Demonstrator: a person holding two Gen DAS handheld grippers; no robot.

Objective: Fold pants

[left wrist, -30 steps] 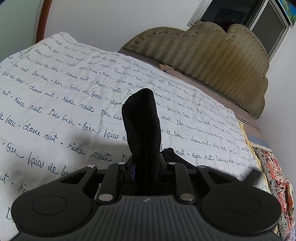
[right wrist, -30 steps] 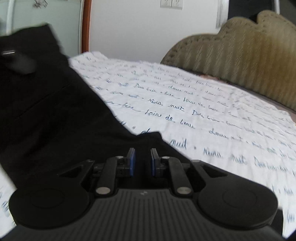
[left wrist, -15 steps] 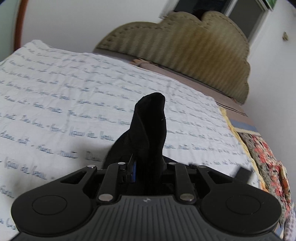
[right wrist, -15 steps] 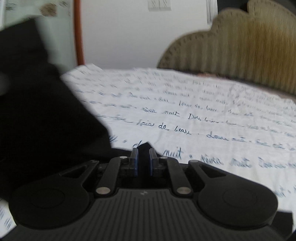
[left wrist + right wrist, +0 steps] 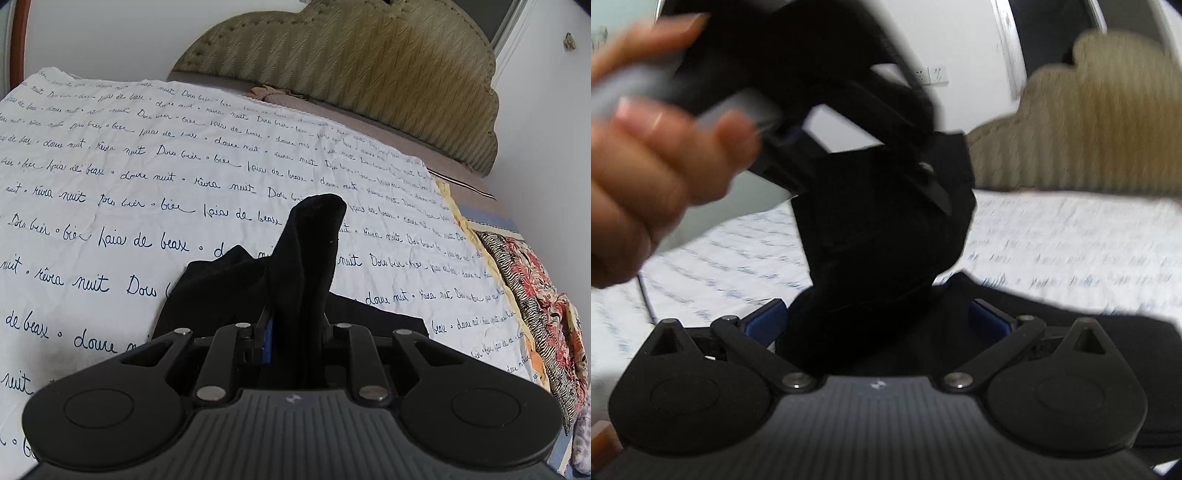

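Left hand-held gripper (image 5: 295, 332) clamped; right hand-held gripper (image 5: 877, 321) opening

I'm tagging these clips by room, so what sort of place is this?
Most likely a bedroom: a bed under a white sheet printed with script, a padded scalloped headboard against the wall, and black pants being folded there.

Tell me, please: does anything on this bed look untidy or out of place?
Yes. The black pants are not flat: one twisted bunch stands up from the left gripper, and the printed sheet is wrinkled. Nothing looks damaged or spilled.
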